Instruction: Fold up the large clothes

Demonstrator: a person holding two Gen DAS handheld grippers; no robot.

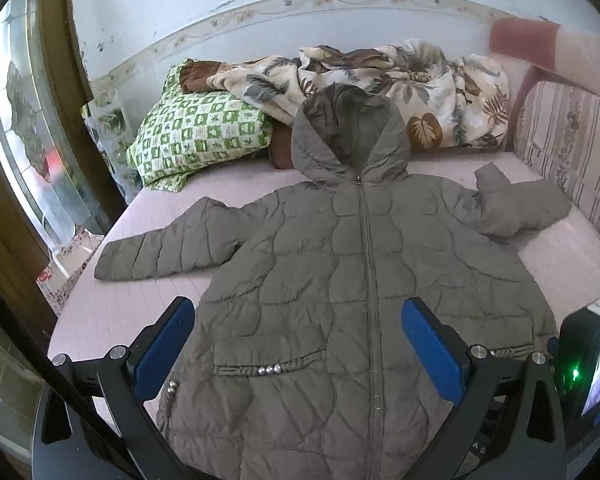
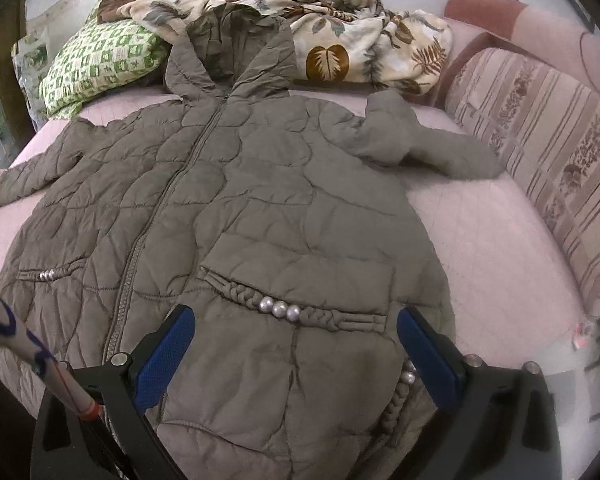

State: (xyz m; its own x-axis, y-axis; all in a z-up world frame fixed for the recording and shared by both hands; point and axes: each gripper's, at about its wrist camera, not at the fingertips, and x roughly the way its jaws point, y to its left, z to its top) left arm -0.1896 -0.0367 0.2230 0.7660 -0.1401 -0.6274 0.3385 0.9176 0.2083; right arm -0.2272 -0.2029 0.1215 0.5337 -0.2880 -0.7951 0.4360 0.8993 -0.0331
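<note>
A grey-brown quilted hooded jacket (image 1: 340, 248) lies flat, front up and zipped, on a pink bed (image 1: 148, 288); it also shows in the right wrist view (image 2: 260, 200). Its left sleeve (image 1: 160, 248) stretches out flat. Its right sleeve (image 1: 520, 204) is bent near the sofa back. My left gripper (image 1: 298, 320) is open above the jacket's lower left half, blue pads (image 1: 164, 340) wide apart. My right gripper (image 2: 296, 328) is open above the lower right pocket with its braid and pearls (image 2: 280, 310). Neither holds anything.
A green checked pillow (image 1: 196, 136) and a leaf-print blanket (image 1: 400, 80) lie at the head of the bed. A striped cushion back (image 2: 540, 152) runs along the right. A window and wooden frame (image 1: 28, 120) stand at the left. The other gripper's body (image 1: 592, 360) shows at right.
</note>
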